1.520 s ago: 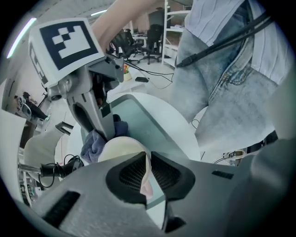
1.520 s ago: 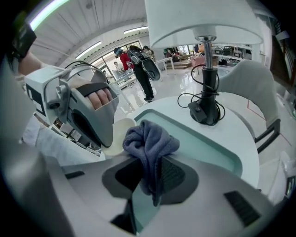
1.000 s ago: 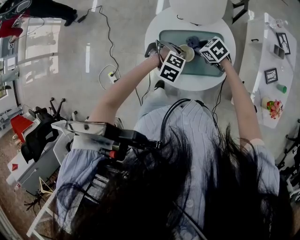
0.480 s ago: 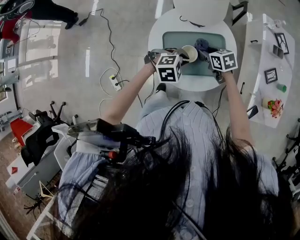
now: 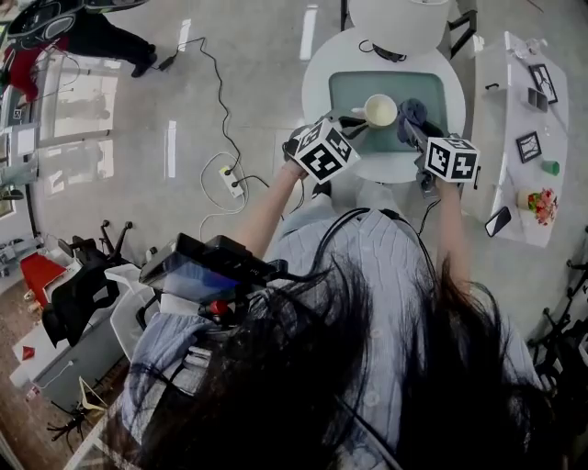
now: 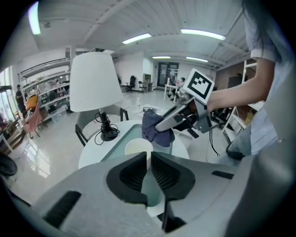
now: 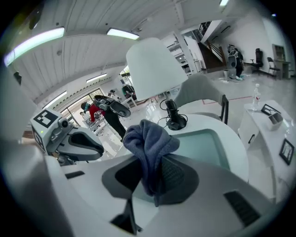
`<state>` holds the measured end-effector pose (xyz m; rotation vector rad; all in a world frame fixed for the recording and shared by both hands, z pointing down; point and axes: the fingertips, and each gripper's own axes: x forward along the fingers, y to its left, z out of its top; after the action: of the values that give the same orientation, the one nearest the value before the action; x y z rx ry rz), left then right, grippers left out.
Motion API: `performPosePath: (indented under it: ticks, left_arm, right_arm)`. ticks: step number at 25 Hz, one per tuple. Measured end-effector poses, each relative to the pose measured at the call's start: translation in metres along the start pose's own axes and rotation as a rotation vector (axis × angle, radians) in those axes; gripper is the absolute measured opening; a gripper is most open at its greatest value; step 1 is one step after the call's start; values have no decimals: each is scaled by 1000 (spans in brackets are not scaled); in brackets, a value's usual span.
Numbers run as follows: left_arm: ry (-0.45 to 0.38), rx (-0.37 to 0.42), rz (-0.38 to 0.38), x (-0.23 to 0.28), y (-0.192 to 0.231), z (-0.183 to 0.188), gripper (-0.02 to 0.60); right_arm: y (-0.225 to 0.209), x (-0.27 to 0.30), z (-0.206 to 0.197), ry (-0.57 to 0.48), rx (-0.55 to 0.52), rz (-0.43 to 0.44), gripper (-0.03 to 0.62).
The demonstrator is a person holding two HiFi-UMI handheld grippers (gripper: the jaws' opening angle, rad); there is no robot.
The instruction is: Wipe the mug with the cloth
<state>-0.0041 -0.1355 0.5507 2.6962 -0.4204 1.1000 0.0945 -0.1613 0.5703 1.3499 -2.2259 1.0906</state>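
The white mug [image 5: 379, 110] stands on the green tray [image 5: 432, 87] of the round table, its handle turned left. My left gripper [image 5: 354, 124] is short of the handle, its jaws shut with only a hairline gap and nothing between them; in the left gripper view [image 6: 149, 159] the mug's rim [image 6: 138, 147] shows beyond the tips. My right gripper [image 5: 413, 128] hovers to the right of the mug, shut on the blue-grey cloth [image 5: 412, 112], which stands up bunched between its pads [image 7: 148, 143]. Cloth and mug are apart.
A white lamp [image 5: 395, 18] stands at the table's far edge, its black base and cord [image 5: 390, 52] behind the tray. A white side table [image 5: 528, 138] with small items is on the right. A power strip and cable [image 5: 225, 174] lie on the floor to the left.
The mug, held up between both grippers a second ago, now stands on the tray. The left gripper has let go and drawn back; the right gripper has pulled the cloth away to the right.
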Motion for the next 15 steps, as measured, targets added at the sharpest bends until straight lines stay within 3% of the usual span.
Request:
performPosePath:
  ticks: [7, 15]
  left_arm:
    - [-89, -182, 73, -36, 2, -22, 40]
    - [-96, -219, 32, -69, -7, -48, 40]
  right_arm:
    - [49, -26, -18, -104, 90, -45, 95]
    - [108, -35, -43, -175, 140, -74, 95]
